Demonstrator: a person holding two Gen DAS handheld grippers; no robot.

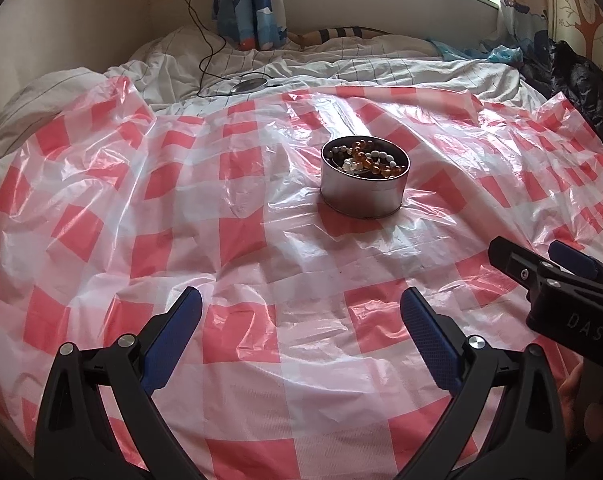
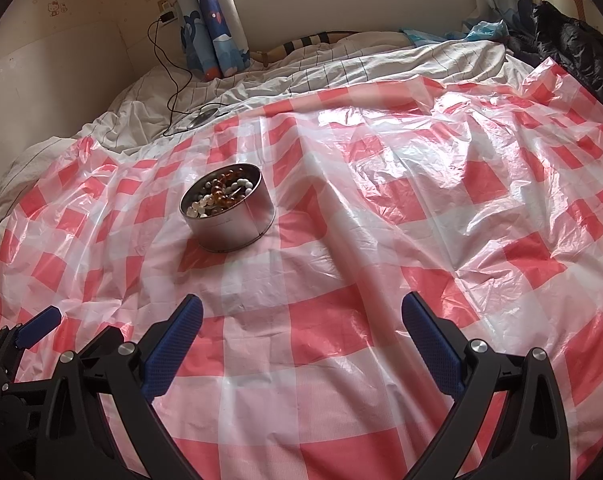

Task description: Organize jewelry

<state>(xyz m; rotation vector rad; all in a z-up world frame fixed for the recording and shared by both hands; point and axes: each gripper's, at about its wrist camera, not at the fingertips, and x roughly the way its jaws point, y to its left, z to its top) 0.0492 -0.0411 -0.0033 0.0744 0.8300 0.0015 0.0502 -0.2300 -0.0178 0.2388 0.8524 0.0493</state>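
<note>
A round silver tin [image 1: 363, 194] [image 2: 233, 226] stands on the red-and-white checked plastic sheet [image 1: 261, 248] [image 2: 381, 216]. Bead bracelets [image 1: 371, 160] [image 2: 221, 192] in amber, white and dark tones lie piled inside it. My left gripper [image 1: 301, 312] is open, low over the sheet, well short of the tin, nothing between its blue pads. My right gripper [image 2: 301, 316] is open too, empty, with the tin ahead to its left. The right gripper's side shows at the right edge of the left wrist view [image 1: 541, 268]. The left gripper's tip [image 2: 41, 326] shows at the right wrist view's lower left.
The sheet covers a bed with a rumpled white striped duvet [image 1: 341, 68] [image 2: 341, 68] behind it. A black cable and a small round device [image 1: 249, 84] [image 2: 203, 118] lie on the duvet. Dark clothing [image 1: 573, 76] [image 2: 573, 48] is heaped at the far right. Curtains and a window stand behind.
</note>
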